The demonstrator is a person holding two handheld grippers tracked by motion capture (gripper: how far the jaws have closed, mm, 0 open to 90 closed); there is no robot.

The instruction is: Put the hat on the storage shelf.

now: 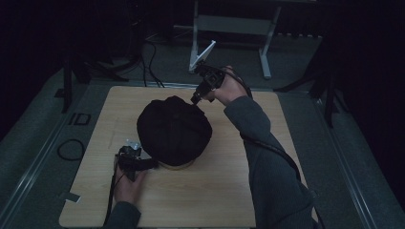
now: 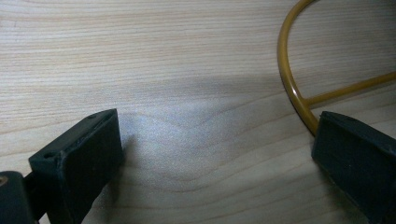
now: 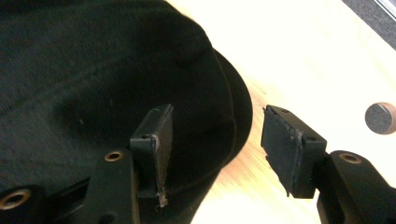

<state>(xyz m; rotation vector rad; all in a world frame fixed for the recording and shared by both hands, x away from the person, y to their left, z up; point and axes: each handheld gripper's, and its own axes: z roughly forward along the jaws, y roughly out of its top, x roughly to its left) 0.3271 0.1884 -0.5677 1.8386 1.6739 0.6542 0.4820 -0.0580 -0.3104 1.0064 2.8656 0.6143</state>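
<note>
At the centre of your desk (image 1: 229, 191) sits a black cap (image 1: 174, 129), domed, with faint seams across its soft matte cloth. It rests over a yellow wire stand (image 2: 292, 88), a thin glossy hoop with a straight cross-rod, whose light base peeks out under the cap's rim at 6 o'clock in the high view. The desk is pale wood with fine grain, and a small round hole (image 3: 380, 118) is set into it beyond the cap's brim. Around the desk the floor is grey, with a coiled black cable (image 1: 70, 149) at 9 o'clock and a white metal frame (image 1: 234, 28) at 12 o'clock.

Your left tongs (image 1: 143, 163) lie low at the cap's 7 o'clock edge, your left hand (image 1: 126, 183) on the desk behind them. Their jaws are spread wide over bare wood, the wire hoop just beside one jaw, nothing between them.

Your right tongs (image 1: 196, 98) reach down from 1 o'clock, your right hand (image 1: 229, 88) raised and the grey sleeve (image 1: 267, 157) running back to 5 o'clock. These jaws are also spread, straddling the cap's brim: one worn rubber pad over the cloth, the other over the wood, not yet pinching.
</note>
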